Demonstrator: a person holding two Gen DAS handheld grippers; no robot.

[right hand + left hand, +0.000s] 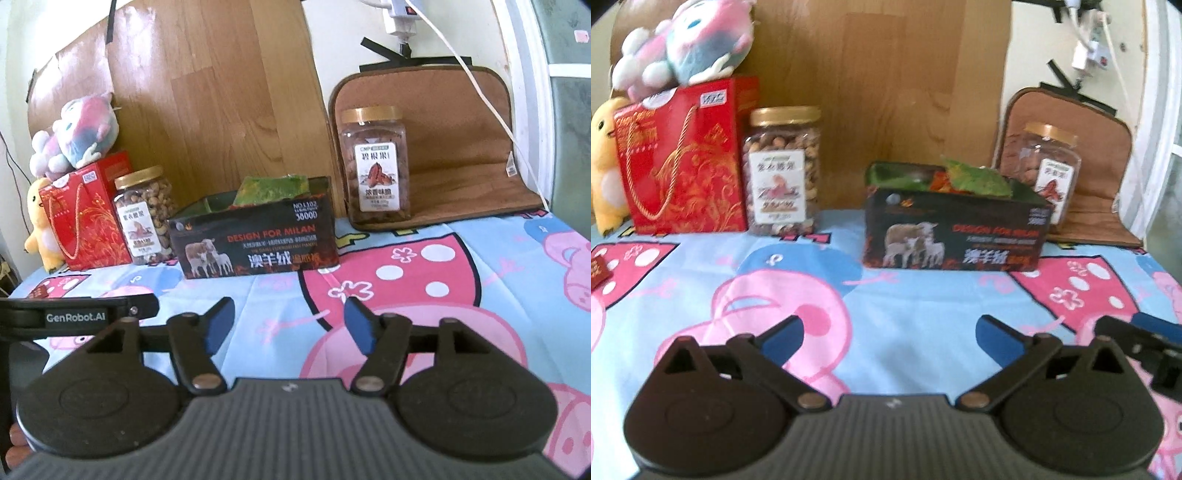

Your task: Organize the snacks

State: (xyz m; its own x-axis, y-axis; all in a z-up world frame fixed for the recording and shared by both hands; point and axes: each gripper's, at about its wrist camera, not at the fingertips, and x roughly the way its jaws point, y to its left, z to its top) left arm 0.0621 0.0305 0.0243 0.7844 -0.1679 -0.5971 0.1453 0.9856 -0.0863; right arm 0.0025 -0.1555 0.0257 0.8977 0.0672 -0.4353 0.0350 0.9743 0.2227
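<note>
A black open-top box stands at mid-table, with green and orange snack packets sticking out of it. A gold-lidded jar of nuts stands to its left. A second gold-lidded jar stands behind it on the right. A small red packet lies at the left edge. My left gripper hovers open over the cloth, well short of the box, with nothing between its blue pads. My right gripper is open too, empty, just right of the left one.
A red gift bag with plush toys on and beside it fills the back left. A brown cushion leans on the wall at back right under hanging cables. The cartoon tablecloth covers the table.
</note>
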